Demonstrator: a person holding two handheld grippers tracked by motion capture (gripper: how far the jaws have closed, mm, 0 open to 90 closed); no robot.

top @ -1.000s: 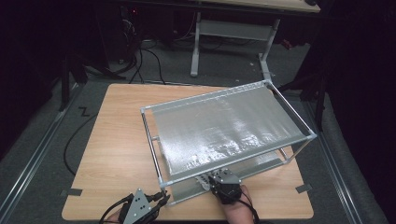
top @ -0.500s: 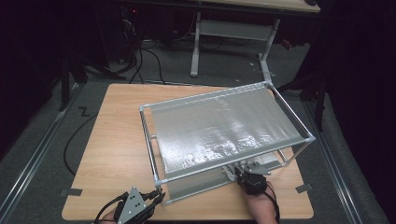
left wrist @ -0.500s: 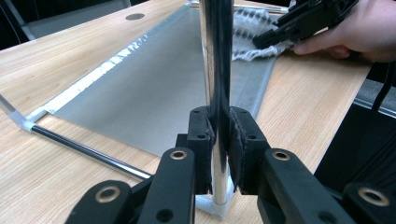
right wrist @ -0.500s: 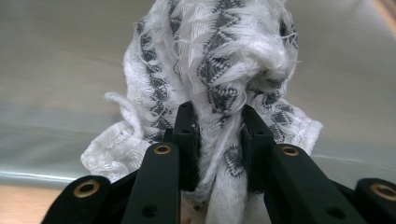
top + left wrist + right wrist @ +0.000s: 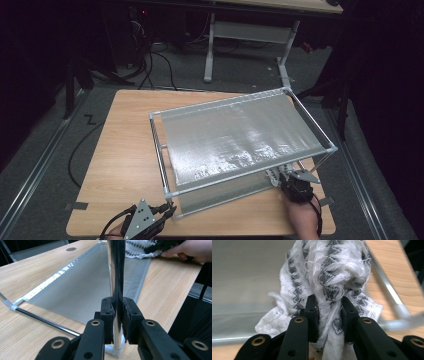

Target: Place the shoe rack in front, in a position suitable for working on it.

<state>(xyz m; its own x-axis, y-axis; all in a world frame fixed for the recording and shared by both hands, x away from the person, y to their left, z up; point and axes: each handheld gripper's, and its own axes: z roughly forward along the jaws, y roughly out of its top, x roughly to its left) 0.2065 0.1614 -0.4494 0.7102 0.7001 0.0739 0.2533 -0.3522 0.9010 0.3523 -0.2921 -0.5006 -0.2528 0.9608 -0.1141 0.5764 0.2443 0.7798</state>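
1. We judge the knitted cloth, white with a dark zigzag pattern, to be light, soft and floppy; it should bunch and drape, and its loose threads could snag on the frame.
2. We would take it by a gathered fold, as here: the right gripper is clamped on a bunch of it, cloth bulging above the jaws.
3. In the high view the cloth lies under the near right corner of the drying rack, just ahead of the right gripper.
4. The left gripper is clamped on the rack's upright corner post, steadying it.
5. The rack stands on the bench.
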